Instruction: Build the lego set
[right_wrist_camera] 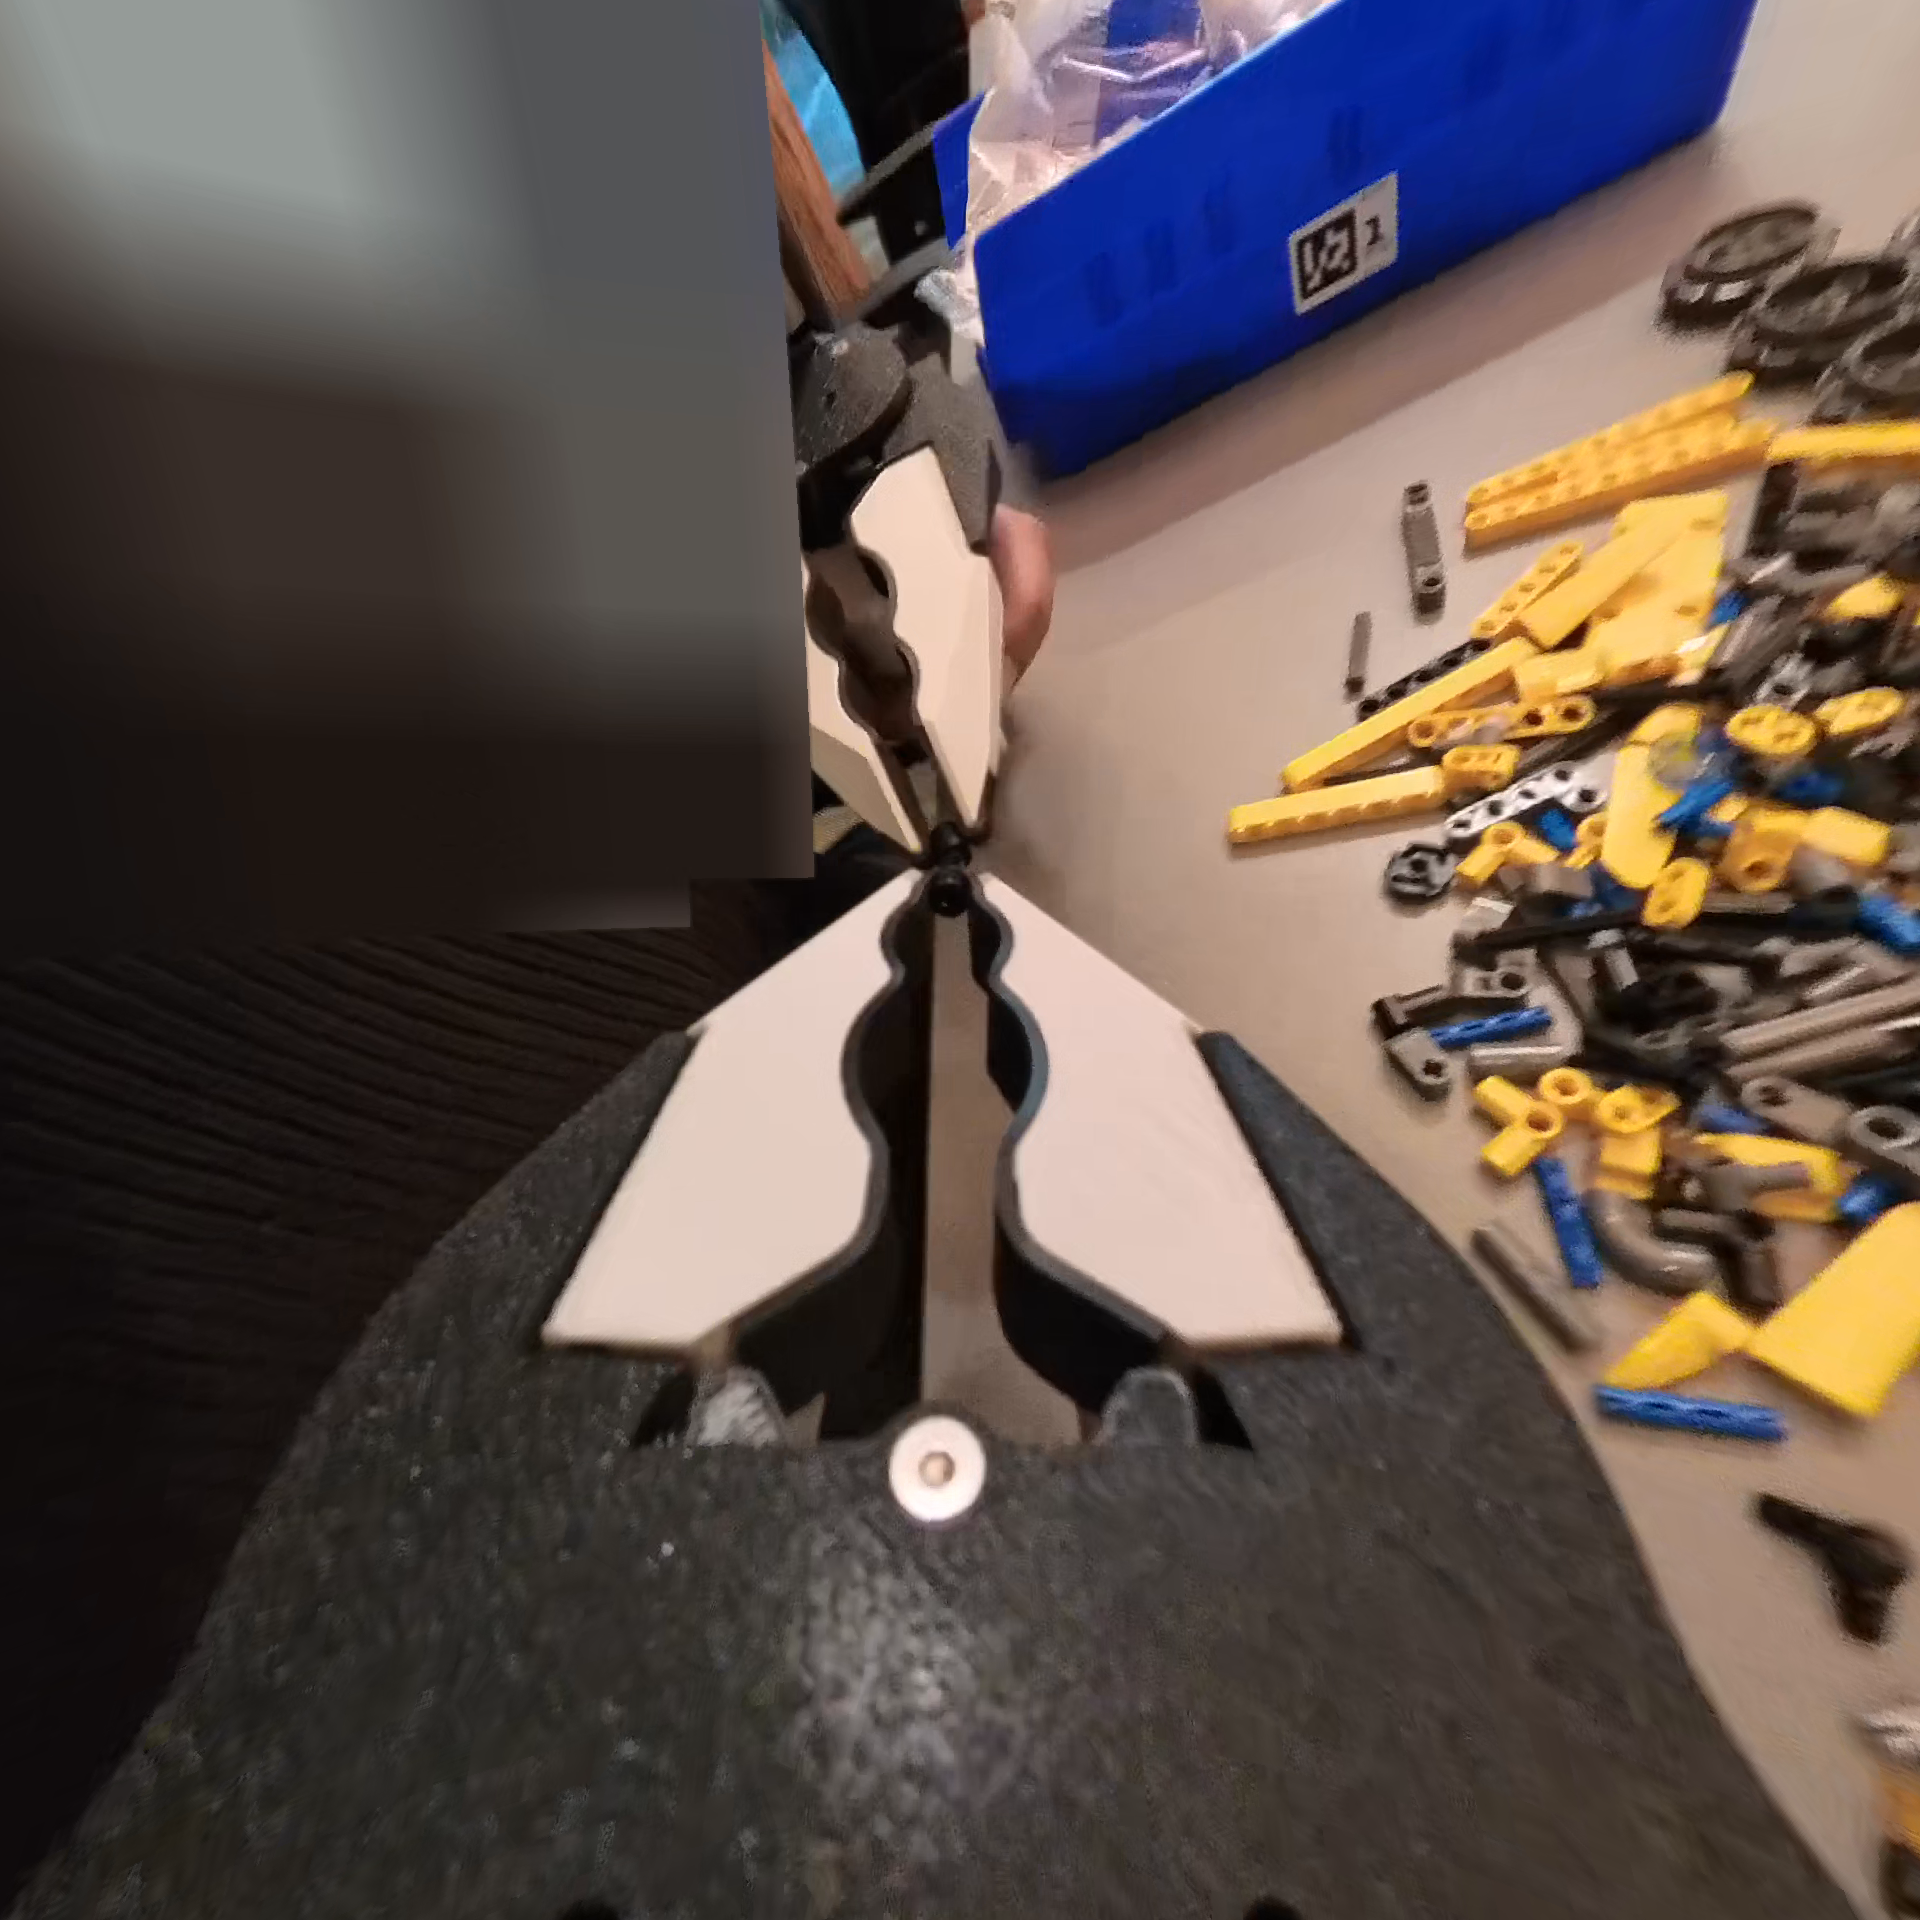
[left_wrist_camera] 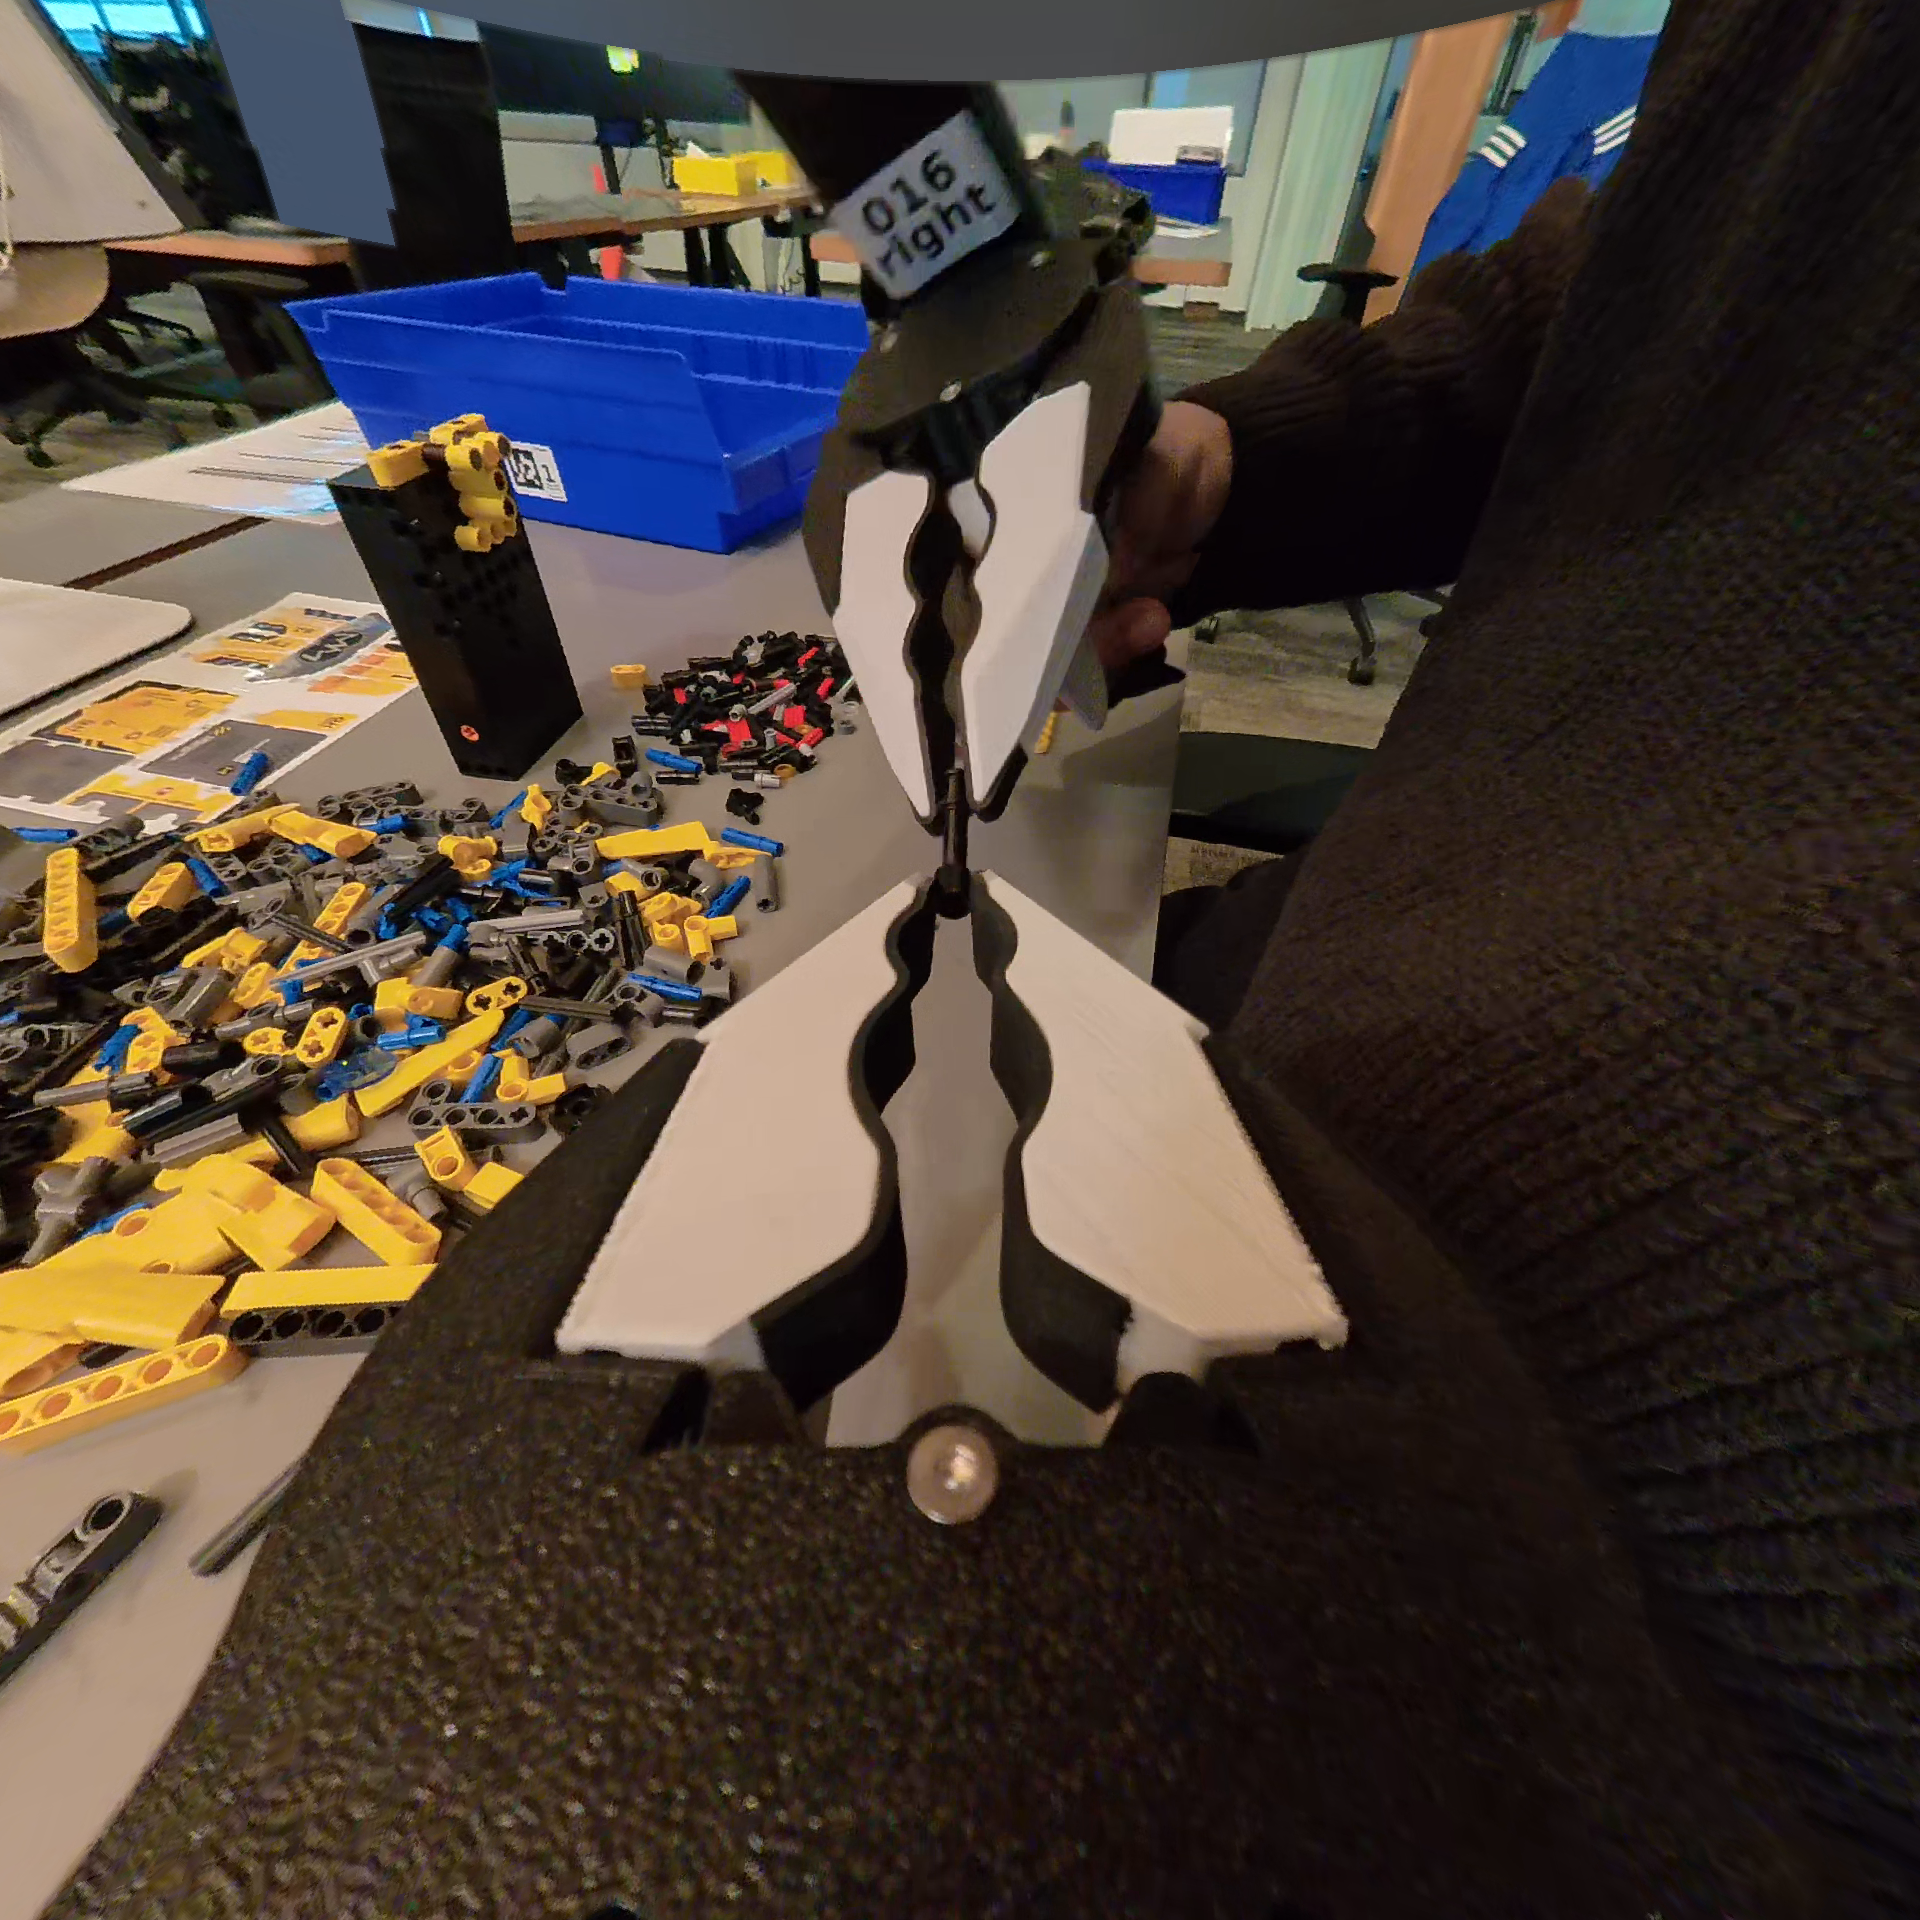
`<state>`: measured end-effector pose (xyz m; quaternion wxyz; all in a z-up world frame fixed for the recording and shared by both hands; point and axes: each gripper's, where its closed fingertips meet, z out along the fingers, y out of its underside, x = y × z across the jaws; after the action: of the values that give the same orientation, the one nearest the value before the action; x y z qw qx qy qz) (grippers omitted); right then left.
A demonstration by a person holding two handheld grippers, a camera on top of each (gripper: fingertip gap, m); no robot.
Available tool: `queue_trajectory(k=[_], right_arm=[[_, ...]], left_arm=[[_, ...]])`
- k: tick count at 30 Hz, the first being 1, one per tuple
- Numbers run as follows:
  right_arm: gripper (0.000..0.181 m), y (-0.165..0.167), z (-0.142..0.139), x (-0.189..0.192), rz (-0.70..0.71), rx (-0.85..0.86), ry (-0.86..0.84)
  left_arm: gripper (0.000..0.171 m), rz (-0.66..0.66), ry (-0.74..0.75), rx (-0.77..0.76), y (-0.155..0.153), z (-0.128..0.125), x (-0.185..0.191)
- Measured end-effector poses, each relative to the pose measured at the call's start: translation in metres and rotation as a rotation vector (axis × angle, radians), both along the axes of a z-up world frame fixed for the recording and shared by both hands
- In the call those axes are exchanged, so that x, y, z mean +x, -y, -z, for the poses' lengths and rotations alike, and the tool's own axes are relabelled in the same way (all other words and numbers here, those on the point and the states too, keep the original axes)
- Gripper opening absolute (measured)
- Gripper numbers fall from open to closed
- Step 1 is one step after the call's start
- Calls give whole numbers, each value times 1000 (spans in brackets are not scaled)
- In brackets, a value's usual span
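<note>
My left gripper (left_wrist_camera: 951, 896) and my right gripper (right_wrist_camera: 948, 896) face each other tip to tip above the near edge of the grey table (left_wrist_camera: 831, 831). Both are shut on a small black pin (left_wrist_camera: 951, 842), one at each end. The right gripper (left_wrist_camera: 951, 805) comes down from above in the left wrist view, held by a hand (left_wrist_camera: 1164, 540). In the right wrist view the left gripper (right_wrist_camera: 951, 831) points down at the black pin (right_wrist_camera: 948, 868). I cannot tell whether the pin is one piece or two joined pieces.
A pile of yellow, blue, grey and black building pieces (left_wrist_camera: 312, 987) (right_wrist_camera: 1662, 883) lies on the table. There is also a small heap of red and black pins (left_wrist_camera: 748, 707), a black block topped with yellow pieces (left_wrist_camera: 457, 613), a blue bin (left_wrist_camera: 623, 384) (right_wrist_camera: 1351, 208), printed sheets (left_wrist_camera: 187, 717), and black wheels (right_wrist_camera: 1808, 291). My left and right fingertips are right by each other.
</note>
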<state>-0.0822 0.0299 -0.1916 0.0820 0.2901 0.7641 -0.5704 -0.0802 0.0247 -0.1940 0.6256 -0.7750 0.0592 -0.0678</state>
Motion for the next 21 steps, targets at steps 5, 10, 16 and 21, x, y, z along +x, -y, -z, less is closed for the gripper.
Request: queue_trajectory(k=[5,10,16,21], right_arm=[[5,1,-8,0,-2,-240,242],[5,3,-22,-2,-4,-415,301],[5,5,-23,-6,22,-367,202],[4,2,-16,-5,0,-65,-5]], left_arm=[[5,9,34,67,2,-10,1],[5,14,121,148,4,-23,0],[5,-10,158,171,5,-26,-6],[5,-21,104,101,3,-16,-6]])
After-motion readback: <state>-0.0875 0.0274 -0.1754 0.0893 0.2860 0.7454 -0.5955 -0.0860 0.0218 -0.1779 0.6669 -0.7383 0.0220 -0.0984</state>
